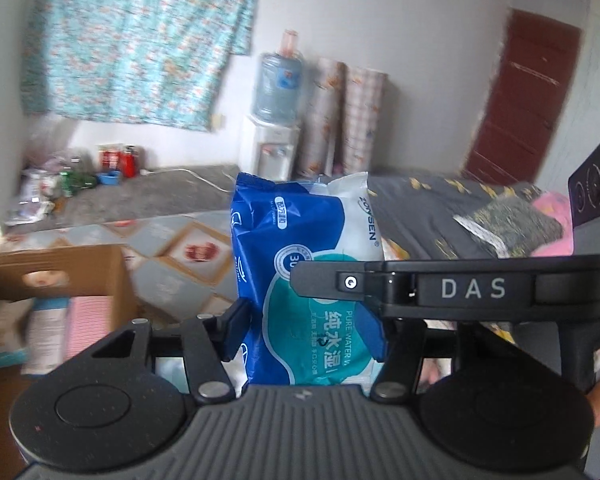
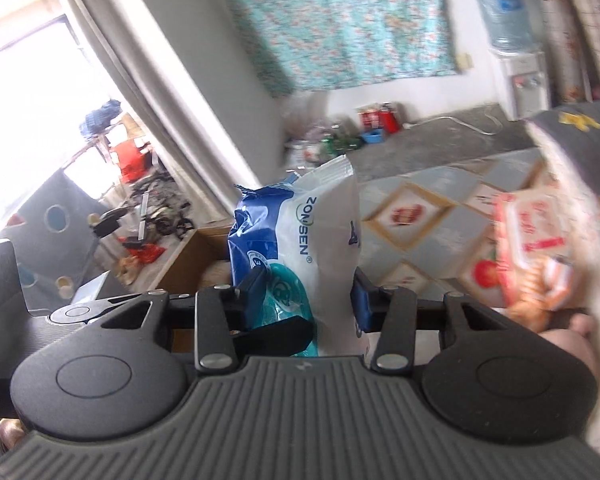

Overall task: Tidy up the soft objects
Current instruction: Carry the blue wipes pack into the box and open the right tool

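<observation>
Gripping a blue-and-white wet wipes pack (image 1: 300,280) from either side, the left gripper (image 1: 306,320) has its jaws closed partway onto the soft wrapper, and the right gripper (image 2: 308,300) clamps the same pack (image 2: 300,240) in its own view. Both hold it upright and clear of any surface (the right gripper's black finger, marked DAS, crosses the front of the pack in the left wrist view). Below and to the left sits an open cardboard box (image 1: 60,272) with packets inside. Beyond lie a patterned floor mat (image 1: 188,252) and a dark bedspread (image 1: 440,216) on the right. Against the far wall stand a water dispenser (image 1: 272,128) and a floral curtain (image 1: 140,40).
</observation>
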Action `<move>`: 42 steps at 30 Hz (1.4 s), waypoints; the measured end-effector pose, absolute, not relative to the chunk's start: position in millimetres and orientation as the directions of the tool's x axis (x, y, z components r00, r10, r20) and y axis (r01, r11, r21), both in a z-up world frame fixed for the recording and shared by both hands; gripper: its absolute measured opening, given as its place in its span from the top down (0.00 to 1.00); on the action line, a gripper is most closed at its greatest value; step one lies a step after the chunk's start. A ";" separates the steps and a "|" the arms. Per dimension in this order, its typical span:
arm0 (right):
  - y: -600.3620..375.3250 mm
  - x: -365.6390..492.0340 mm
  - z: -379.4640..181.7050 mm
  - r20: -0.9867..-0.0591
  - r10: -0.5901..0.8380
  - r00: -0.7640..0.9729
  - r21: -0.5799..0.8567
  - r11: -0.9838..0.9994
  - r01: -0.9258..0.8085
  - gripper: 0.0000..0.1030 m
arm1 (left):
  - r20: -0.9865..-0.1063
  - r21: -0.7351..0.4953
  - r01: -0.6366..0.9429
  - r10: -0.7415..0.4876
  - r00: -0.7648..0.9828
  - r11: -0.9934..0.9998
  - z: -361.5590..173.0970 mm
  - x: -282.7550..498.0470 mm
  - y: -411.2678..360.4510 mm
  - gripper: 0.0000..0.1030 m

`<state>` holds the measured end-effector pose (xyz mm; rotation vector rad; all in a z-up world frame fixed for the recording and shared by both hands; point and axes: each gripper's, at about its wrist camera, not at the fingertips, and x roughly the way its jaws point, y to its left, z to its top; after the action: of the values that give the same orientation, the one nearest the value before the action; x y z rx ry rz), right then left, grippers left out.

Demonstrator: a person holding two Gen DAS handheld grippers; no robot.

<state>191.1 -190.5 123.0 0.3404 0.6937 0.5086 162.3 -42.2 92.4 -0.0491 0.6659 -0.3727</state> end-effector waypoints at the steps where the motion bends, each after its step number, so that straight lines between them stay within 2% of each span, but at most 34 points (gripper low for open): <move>1: -179.2 190.9 127.2 -0.515 0.566 0.644 0.463 0.816 -0.346 0.58 | -0.591 -0.161 0.302 -0.337 0.733 0.940 96.6 157.7 -33.1 0.43; 8: -82.0 200.8 139.4 -0.509 0.697 0.506 0.530 0.717 -0.454 0.58 | -0.590 -0.131 0.123 -0.177 0.788 0.984 115.9 128.0 43.8 0.43; 14: -3.0 219.7 107.8 -0.579 0.736 0.350 0.594 0.676 -0.437 0.58 | -0.669 -0.162 -0.033 -0.085 0.738 0.986 98.5 131.5 112.2 0.43; 17: 20.5 224.2 84.5 -0.650 0.698 0.300 0.573 0.709 -0.411 0.56 | -0.727 -0.228 -0.071 -0.121 0.676 0.971 74.9 146.1 142.5 0.44; 20: 34.9 226.5 65.4 -0.731 0.622 0.281 0.500 0.769 -0.399 0.53 | -0.773 -0.317 -0.067 -0.217 0.596 0.946 40.8 163.7 167.7 0.46; 24: 23.9 236.2 62.7 -0.737 0.581 0.347 0.451 0.804 -0.388 0.50 | -0.847 -0.381 -0.095 -0.307 0.434 0.920 -14.4 197.6 187.8 0.46; 28: -3.9 248.5 63.8 -0.726 0.584 0.364 0.453 0.803 -0.386 0.49 | -0.895 -0.349 -0.147 -0.283 0.344 0.926 -49.4 216.6 195.7 0.46; 34: -26.3 258.2 53.0 -0.716 0.593 0.369 0.477 0.801 -0.362 0.48 | -0.908 -0.328 -0.140 -0.272 0.319 0.934 -59.9 221.7 186.3 0.45; 37: -32.3 257.2 45.5 -0.711 0.602 0.362 0.496 0.795 -0.349 0.48 | -0.919 -0.301 -0.117 -0.255 0.300 0.947 -65.9 219.3 171.1 0.55; 42: -41.9 249.9 33.5 -0.702 0.620 0.350 0.525 0.783 -0.334 0.48 | -0.934 -0.245 -0.131 -0.197 0.299 0.961 -68.0 227.6 158.0 0.60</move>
<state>249.9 -41.9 33.5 0.3138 1.0432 0.6311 227.6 158.0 -68.0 -0.2975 1.2723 -0.0451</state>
